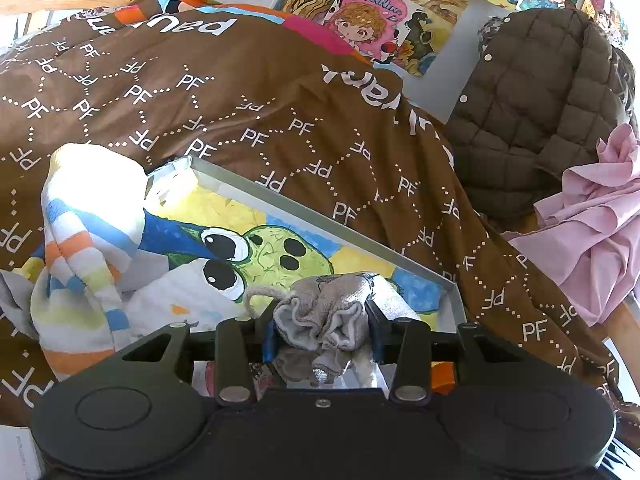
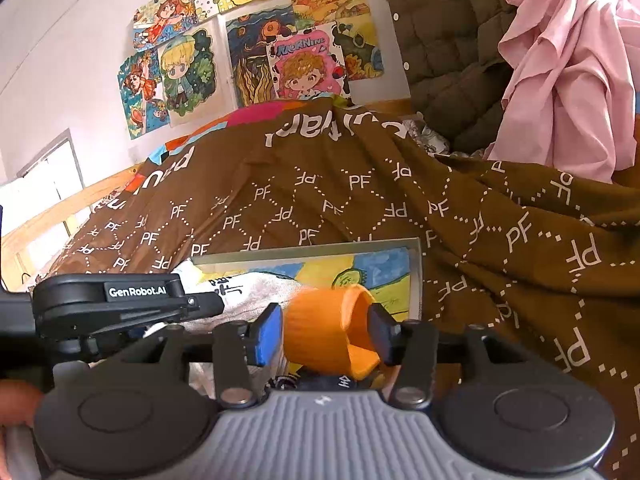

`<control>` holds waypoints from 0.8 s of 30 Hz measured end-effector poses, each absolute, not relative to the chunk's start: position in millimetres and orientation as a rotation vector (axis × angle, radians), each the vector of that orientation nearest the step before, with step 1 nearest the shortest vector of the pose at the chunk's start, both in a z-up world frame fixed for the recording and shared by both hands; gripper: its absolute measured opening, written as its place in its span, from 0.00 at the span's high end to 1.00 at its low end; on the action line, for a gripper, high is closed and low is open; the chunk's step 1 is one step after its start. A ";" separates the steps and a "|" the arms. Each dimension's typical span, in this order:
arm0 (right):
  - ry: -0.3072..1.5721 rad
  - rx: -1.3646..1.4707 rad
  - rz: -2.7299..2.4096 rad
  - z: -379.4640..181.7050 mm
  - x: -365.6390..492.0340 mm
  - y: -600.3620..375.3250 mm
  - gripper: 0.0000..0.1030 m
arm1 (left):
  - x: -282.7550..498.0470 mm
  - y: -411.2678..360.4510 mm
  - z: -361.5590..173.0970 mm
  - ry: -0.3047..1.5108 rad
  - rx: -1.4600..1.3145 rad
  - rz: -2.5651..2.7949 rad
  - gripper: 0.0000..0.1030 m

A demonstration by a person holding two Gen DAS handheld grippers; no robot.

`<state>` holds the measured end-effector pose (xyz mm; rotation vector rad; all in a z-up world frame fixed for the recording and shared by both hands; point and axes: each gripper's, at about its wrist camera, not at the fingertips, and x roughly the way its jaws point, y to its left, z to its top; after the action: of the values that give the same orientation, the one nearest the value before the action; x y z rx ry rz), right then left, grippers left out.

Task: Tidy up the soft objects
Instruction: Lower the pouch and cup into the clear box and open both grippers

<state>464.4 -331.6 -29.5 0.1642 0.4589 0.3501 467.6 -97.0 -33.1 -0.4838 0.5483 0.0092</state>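
Bunched between the jaws of the left gripper point(image 1: 322, 330), closest to its camera, sits a crumpled grey knitted sock point(image 1: 324, 312) with a loose loop of yarn trailing to one side; the pads press on both flanks of the bundle, so it is held at a middling width, low over a shallow metal-rimmed tray point(image 1: 304, 208) with a painted cartoon frog on its floor. That tray rests on a brown bedspread printed with white "PF" letters point(image 1: 304, 128), and a rolled sock striped in orange, blue, yellow and white point(image 1: 86, 248) lies at its far left end. The right gripper point(image 2: 326, 332) stands at roughly half width around a ribbed orange sock point(image 2: 328, 330) with its cuff folded outward; one dark pad touches the cuff, but the blue pad point(image 2: 267, 334) seems to stand slightly clear, so whether it truly grips I cannot tell. My worry is that the orange sock, loosely caught, slips off and lands on the bedspread beyond the tray's rim. The grey bundle could also snag by its yarn loop on the left gripper when let go, dragging it out of place. A pale printed cloth point(image 2: 256, 288) already lies in the tray beneath.
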 end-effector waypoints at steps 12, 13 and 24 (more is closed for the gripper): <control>0.464 0.171 0.344 -30.9 464.9 -335.6 0.42 | 462.7 -103.6 -25.4 0.529 -0.416 0.020 0.45; 0.464 0.170 0.345 -30.8 464.7 -335.4 0.41 | 461.5 -103.5 -24.6 0.524 -0.411 0.019 0.44; 0.447 0.163 0.330 -23.2 458.7 -336.6 0.20 | 449.5 -95.8 -18.1 0.482 -0.405 0.046 0.17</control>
<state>458.7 -336.6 -23.2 0.1632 0.4473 0.3300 449.5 -95.8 -18.1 -0.4055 0.4822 0.0456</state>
